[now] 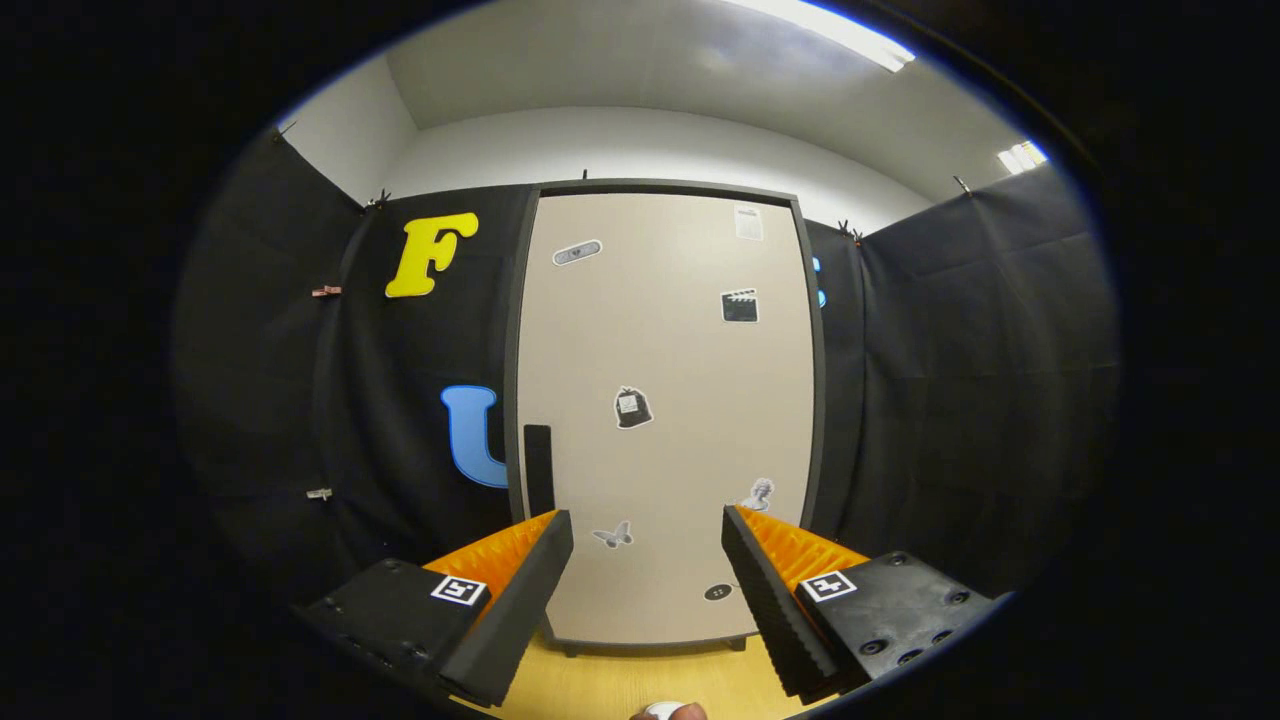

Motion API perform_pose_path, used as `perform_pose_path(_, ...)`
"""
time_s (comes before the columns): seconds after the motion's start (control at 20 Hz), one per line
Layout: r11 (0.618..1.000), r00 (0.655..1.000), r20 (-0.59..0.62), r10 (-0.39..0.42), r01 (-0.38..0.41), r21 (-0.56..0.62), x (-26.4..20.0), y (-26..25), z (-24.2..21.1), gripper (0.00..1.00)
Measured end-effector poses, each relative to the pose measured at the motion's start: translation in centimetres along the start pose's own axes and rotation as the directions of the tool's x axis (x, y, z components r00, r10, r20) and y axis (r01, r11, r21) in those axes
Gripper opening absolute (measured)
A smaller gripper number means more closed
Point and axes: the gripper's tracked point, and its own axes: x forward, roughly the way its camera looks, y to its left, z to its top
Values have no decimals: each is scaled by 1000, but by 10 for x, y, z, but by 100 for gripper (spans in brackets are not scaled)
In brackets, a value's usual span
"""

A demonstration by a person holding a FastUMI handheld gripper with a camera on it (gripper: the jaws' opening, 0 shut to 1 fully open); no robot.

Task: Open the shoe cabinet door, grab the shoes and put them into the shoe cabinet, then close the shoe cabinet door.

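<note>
Nearest us, the gripper [648, 528] has its fingers spread wide apart with nothing between them. Beyond them we see the shoe cabinet [665, 410] standing on the wooden floor [640, 685], its beige door [690, 400] closed (stickers dot it), a dark handle [538, 468] at its left edge.

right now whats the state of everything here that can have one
shoe cabinet door: shut, flush in its dark frame, stickers on its face
door handle: dark upright bar near the door's left edge, untouched
gripper: open, fingers spread wide, nothing between them, short of the door
ceiling light: on
</note>
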Motion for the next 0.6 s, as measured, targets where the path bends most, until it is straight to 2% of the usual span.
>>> perform_pose_path(0.4,997,997,-10,73,-73,2,65,78,-15,98)
perform_pose_path(0.6,998,998,-17,68,-68,-5,108,99,-30,98)
